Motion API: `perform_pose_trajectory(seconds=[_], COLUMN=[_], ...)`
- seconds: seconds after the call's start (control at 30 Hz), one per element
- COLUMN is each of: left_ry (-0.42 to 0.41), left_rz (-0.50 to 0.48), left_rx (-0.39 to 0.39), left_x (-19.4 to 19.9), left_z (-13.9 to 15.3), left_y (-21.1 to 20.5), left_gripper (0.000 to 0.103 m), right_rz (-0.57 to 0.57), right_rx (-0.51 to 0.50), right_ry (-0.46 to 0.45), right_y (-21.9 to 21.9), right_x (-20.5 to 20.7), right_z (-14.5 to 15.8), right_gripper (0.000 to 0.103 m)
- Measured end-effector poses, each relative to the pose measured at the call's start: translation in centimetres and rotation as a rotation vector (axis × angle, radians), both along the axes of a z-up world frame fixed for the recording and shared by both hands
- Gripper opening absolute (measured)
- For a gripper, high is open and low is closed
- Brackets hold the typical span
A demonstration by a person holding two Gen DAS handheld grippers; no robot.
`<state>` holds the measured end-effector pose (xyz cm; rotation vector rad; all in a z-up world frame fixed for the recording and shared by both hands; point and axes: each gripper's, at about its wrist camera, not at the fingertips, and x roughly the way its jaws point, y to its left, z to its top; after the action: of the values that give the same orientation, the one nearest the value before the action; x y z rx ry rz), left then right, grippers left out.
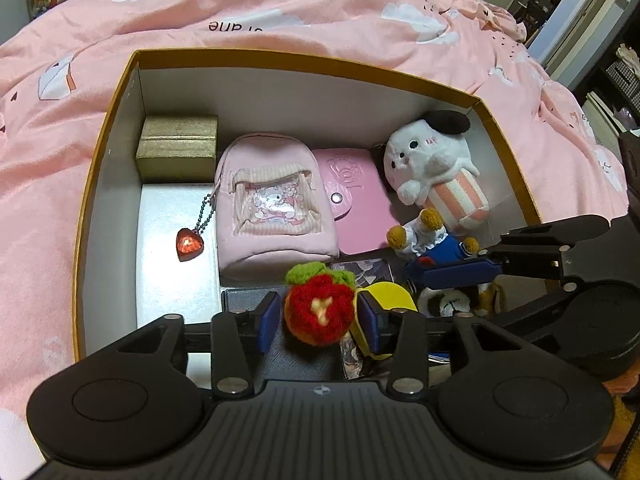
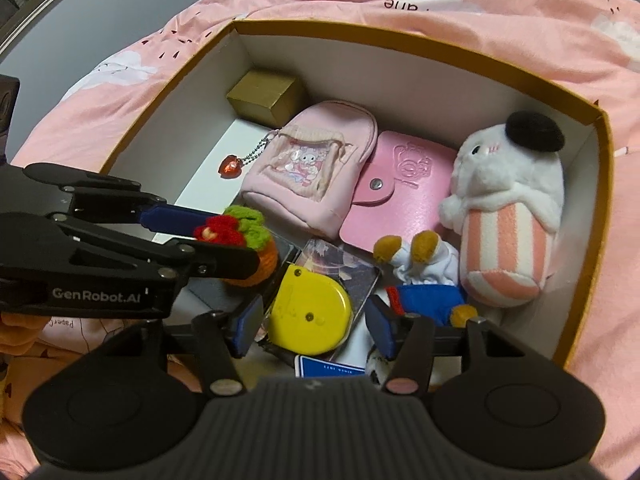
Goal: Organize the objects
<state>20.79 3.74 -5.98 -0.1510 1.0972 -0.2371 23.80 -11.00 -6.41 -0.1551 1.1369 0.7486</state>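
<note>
**Knitted strawberry sits between loosened tongs over keepsake box**

A red knitted strawberry (image 1: 318,312) with a green top sits between the left tongs (image 1: 319,322), whose blue pads stand just clear of it, released. The right tongs (image 2: 314,324), angled steeply down, gape around a yellow tape measure (image 2: 310,318) without pressing it. Beneath, cards and a small bear are partly hidden inside the box (image 1: 304,58) on the pink bed (image 1: 280,4).

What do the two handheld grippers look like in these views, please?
Both are alike: a matte black ribbed body with two round black discs, black linkage bars joined by silver rivets, and jaws faced with blue pads. The left gripper carries white "GenRobot.AI" lettering on its side, seen from the right wrist view; the right gripper shows no readable lettering.
</note>
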Motion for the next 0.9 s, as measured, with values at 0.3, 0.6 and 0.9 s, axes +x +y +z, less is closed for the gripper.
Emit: perform_pose_trajectory(seconds=[0.3,0.6,0.9], left_ry=[-0.064,-0.356,-0.569], left_rz=[0.011,0.089,0.187], left_rx=[-0.016,0.052,0.164], left_x=[-1.5,-6.1,-9.8], left_z=[1.7,5.6,7.1], left_y=[-0.4,-2.1,-3.2], left_gripper=[0.064,0.078,0.089], right_rz=[-0.024,-0.112,-0.255], right_rx=[-0.005,-0.007,0.043], right_ry=[-0.075,-0.314,-0.541], right_y=[-1.0,-3.3,-5.4], right_x=[-1.8,-5.8,-11.0], right_z=[2.0,6.1,8.6], right_gripper=[0.062,0.066,0.085])
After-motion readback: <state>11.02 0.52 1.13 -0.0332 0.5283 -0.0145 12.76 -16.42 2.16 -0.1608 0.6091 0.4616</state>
